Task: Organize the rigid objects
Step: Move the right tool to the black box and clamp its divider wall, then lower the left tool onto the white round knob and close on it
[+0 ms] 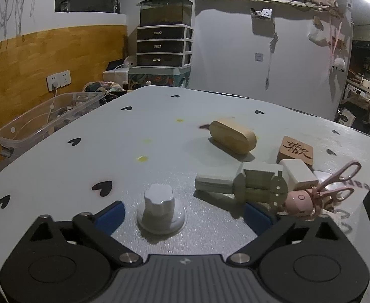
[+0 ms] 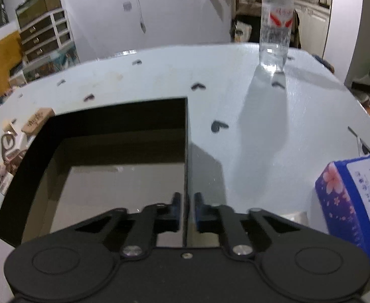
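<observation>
White tabletop point(image 1: 159, 116) with black hearts lies under me. Left fingers point(image 1: 185, 214) stand apart around a white knob point(image 1: 159, 203); right fingers point(image 2: 186, 208) are clamped on the black box point(image 2: 186, 151) wall.

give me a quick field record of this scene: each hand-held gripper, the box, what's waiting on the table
left hand-held gripper: open, jaws either side of a white knob, not touching it
right hand-held gripper: shut on the right wall of the black box
black box: open top, looks empty
table: white with black hearts
waiting items: oval wooden block, carved wooden tile, pink scissors
other: water bottle, blue carton
</observation>
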`<state>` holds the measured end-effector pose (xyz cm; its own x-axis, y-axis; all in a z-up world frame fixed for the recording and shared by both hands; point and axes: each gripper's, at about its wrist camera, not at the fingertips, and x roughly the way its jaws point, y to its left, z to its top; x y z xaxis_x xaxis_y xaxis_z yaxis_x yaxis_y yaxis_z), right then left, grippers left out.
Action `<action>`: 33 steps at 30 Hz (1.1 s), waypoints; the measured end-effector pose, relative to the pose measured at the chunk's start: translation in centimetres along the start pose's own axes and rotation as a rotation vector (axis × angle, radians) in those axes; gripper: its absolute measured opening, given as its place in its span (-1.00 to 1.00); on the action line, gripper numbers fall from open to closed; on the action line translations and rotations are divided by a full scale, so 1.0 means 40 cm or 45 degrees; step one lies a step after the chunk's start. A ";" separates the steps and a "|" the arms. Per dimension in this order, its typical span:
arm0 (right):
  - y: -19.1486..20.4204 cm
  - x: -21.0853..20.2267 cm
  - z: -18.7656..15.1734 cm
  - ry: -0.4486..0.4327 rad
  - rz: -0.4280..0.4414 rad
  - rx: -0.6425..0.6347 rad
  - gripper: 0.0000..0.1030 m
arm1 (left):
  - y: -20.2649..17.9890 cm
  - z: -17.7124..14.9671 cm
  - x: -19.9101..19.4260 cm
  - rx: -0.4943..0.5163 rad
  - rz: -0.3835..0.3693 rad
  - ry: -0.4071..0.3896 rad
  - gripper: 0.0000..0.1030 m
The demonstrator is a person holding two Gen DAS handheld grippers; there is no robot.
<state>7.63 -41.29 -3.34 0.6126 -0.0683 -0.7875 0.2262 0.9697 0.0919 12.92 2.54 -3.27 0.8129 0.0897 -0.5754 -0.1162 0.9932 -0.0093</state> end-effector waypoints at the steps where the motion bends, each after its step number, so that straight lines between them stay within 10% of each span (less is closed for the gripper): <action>1: 0.004 0.001 0.002 0.015 -0.008 -0.010 -0.91 | 0.001 0.001 0.004 -0.002 0.002 0.001 0.83; 19: 0.006 0.021 0.001 0.068 -0.063 0.084 -0.92 | 0.011 0.013 0.060 -0.018 0.017 0.032 0.15; 23: 0.005 0.018 -0.003 0.052 -0.064 0.097 -0.92 | 0.023 0.017 0.066 -0.047 0.062 0.029 -0.40; 33: 0.019 0.017 -0.007 0.034 -0.105 0.091 -0.91 | -0.026 0.053 0.001 -0.007 -0.111 -0.022 -0.41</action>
<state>8.01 -40.55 -3.96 0.5691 -0.1401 -0.8103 0.3292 0.9418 0.0683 14.29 1.65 -1.56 0.8298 0.0042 -0.5580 -0.0475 0.9969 -0.0632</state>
